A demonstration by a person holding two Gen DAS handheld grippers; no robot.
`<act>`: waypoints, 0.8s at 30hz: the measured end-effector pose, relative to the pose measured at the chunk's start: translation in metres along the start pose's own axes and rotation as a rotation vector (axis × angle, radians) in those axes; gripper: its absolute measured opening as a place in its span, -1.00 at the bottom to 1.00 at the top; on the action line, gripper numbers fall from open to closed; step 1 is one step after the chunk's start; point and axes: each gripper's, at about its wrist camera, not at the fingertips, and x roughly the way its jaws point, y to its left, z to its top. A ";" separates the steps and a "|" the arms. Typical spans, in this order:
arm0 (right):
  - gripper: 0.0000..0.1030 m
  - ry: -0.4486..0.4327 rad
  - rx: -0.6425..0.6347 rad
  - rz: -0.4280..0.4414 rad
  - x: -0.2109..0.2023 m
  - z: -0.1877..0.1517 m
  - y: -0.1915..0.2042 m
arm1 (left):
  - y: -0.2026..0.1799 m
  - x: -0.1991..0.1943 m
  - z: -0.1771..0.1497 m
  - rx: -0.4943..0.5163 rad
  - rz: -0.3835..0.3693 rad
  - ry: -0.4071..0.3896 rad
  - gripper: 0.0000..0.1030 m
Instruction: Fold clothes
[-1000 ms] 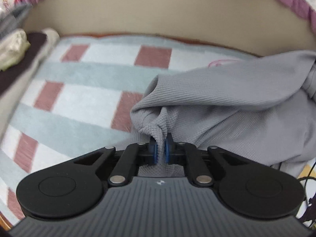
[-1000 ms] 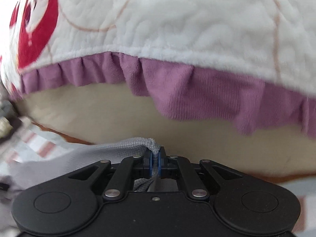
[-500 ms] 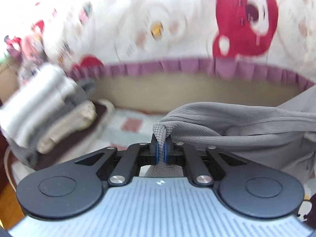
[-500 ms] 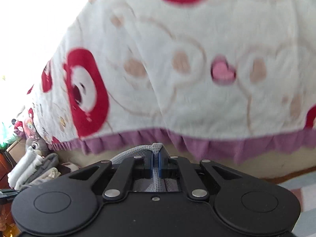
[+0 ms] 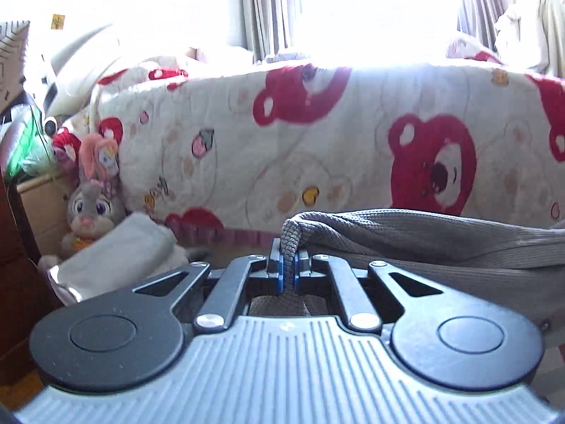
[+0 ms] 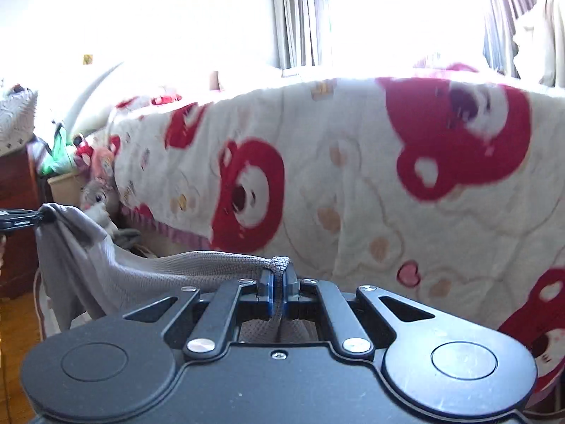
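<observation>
A grey knit garment (image 5: pixel 441 243) hangs in the air between my two grippers. My left gripper (image 5: pixel 289 265) is shut on a bunched corner of it, and the cloth stretches off to the right. My right gripper (image 6: pixel 279 282) is shut on another bunched edge of the same grey garment (image 6: pixel 106 265), which runs left to the far corner held by the left gripper (image 6: pixel 44 217). The lower part of the garment hangs below and is hidden by the gripper bodies.
A bed with a white quilt printed with red bears (image 5: pixel 353 141) fills the view ahead, under a bright window with curtains (image 5: pixel 272 10). At left are a rabbit plush toy (image 5: pixel 90 208), folded pale clothes (image 5: pixel 120 251) and dark wooden furniture (image 6: pixel 14 190).
Both grippers rose from the checked rug level to above the bed's edge, lifting the grey garment with them. The view swung up from rug and bed skirt to quilt and window.
</observation>
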 end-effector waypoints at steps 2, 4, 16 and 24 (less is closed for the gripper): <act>-0.92 -0.030 -0.023 -0.014 -0.020 0.010 0.009 | 0.003 -0.013 0.018 -0.027 -0.018 -0.020 -0.91; -0.92 -0.045 -0.031 -0.022 -0.035 0.020 0.016 | 0.002 -0.028 0.037 -0.014 -0.014 -0.062 -0.91; -0.92 -0.098 0.004 0.047 -0.116 0.083 0.031 | 0.017 -0.114 0.166 0.013 -0.063 -0.195 -0.90; -0.92 0.106 0.096 0.027 0.007 0.065 -0.009 | -0.008 0.040 0.131 0.194 -0.010 0.038 -0.90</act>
